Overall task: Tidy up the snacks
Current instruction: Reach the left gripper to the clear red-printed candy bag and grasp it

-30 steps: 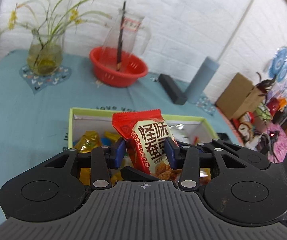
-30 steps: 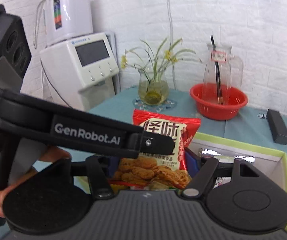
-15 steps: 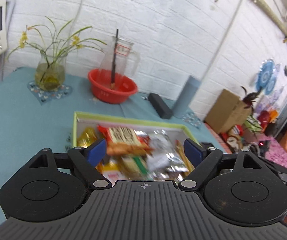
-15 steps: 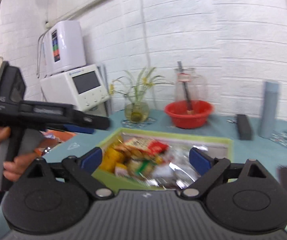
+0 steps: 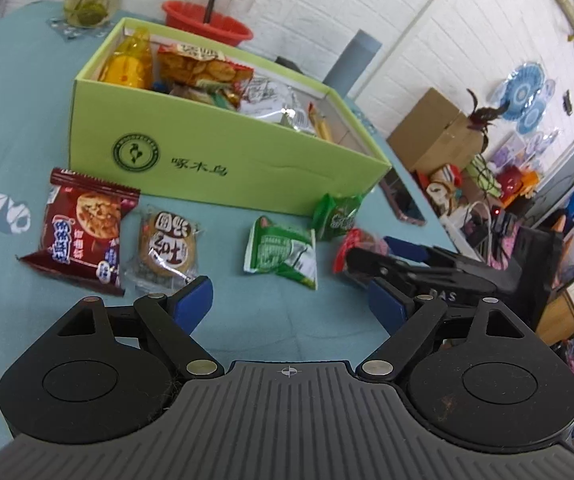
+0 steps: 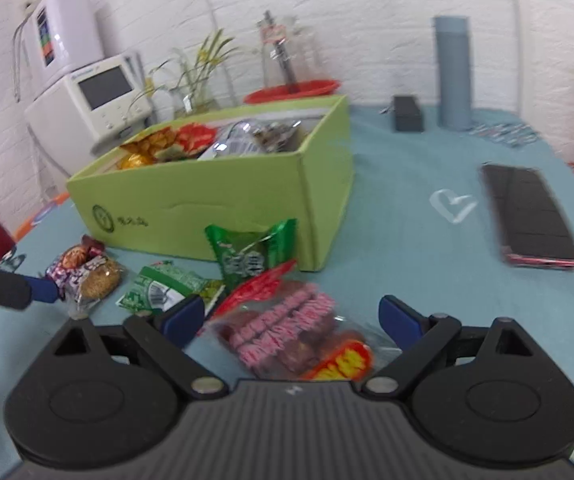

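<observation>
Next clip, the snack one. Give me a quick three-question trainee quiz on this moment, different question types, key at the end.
1. True or false: the left gripper is shut on a snack packet.
2. Multiple choice: the packet between the jaws of the right gripper is
A. a green packet
B. a clear packet of pink-and-brown snacks
C. a round biscuit
3. Fill in: in the left wrist view, the dark red cookie packet lies on the teal tablecloth, ____ the green box.

Key
1. False: its jaws stand open over bare cloth.
2. B
3. outside, in front of
</observation>
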Motion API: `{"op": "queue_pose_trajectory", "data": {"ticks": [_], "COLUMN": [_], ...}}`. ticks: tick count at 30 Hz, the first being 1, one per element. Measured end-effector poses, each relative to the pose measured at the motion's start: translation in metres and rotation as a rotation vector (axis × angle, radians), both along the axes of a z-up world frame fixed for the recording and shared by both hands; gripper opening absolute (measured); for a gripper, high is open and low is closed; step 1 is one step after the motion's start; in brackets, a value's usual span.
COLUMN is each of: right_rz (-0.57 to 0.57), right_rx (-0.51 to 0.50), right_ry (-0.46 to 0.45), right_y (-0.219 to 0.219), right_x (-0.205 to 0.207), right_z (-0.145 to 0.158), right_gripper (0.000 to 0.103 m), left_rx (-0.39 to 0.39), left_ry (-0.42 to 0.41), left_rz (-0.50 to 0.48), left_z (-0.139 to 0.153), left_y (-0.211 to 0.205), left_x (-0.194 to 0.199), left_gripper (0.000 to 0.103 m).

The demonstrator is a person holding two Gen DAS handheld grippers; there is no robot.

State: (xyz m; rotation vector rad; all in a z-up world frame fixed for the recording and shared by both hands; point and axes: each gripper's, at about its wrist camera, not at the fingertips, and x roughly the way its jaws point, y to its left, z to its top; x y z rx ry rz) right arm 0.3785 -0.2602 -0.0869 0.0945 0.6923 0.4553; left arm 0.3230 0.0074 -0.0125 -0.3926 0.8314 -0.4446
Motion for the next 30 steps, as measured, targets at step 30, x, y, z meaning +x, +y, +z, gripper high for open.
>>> {"op": "queue_pose_trajectory", "data": {"ticks": [30], "right_rz": [0.007], "right_rx": [-0.018], "right_ry": [0.008], "right_y": [0.118], "right_x": [-0.124], "right_z": [0.008], "right_gripper": [0.093], "left_rx": [0.063], "left_ry": [0.026], "left_rz": [-0.048], "left_z": [-0.016], "left_y": [-0.004], "left_x": [-0.024], "left_gripper": [0.073]}}
